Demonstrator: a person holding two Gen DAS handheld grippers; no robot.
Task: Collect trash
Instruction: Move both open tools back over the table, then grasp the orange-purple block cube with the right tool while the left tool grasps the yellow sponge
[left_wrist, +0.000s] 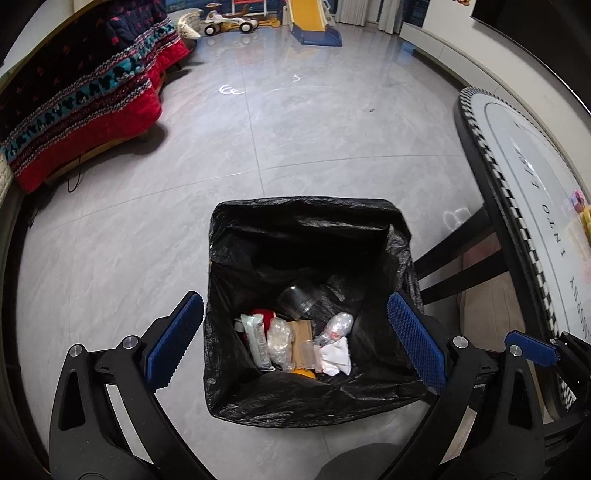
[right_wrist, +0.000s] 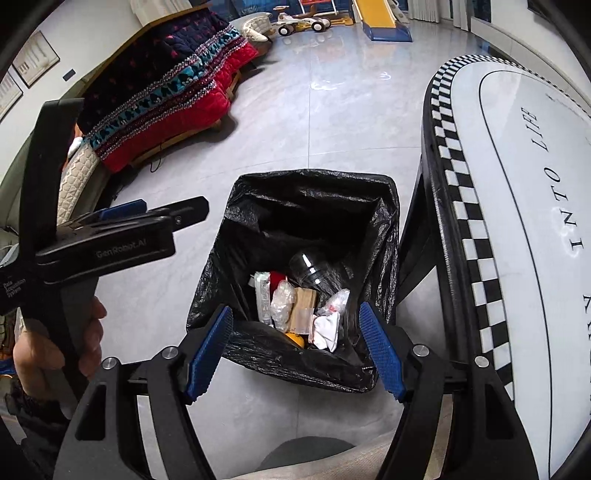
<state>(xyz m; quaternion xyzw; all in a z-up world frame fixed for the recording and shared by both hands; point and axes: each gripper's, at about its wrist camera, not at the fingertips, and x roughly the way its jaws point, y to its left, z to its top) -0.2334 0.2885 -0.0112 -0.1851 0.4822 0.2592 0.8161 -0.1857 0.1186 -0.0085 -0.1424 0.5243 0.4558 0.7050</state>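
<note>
A bin lined with a black bag (left_wrist: 306, 221) stands on the grey floor, and its rim also shows in the right wrist view (right_wrist: 314, 184). Inside lie a clear plastic cup (left_wrist: 299, 301), a white wrapper (left_wrist: 256, 341), a cardboard piece (left_wrist: 301, 341), a crushed bottle (left_wrist: 338, 326) and a white tissue (left_wrist: 336, 356). My left gripper (left_wrist: 294, 296) hangs over the bin, open wide, with nothing between its blue pads. My right gripper (right_wrist: 295, 306) is above the bin's near edge, also open and holding nothing. The same cup (right_wrist: 308, 267) and tissue (right_wrist: 327, 330) show below it.
A white table with a checkered rim (right_wrist: 454, 177) and black legs (left_wrist: 454, 251) stands close on the right of the bin. A sofa with a red and navy blanket (left_wrist: 85, 92) is at the left. A toy car (left_wrist: 229, 22) and a slide (left_wrist: 310, 18) are far back. A hand (right_wrist: 55, 343) grips the left tool.
</note>
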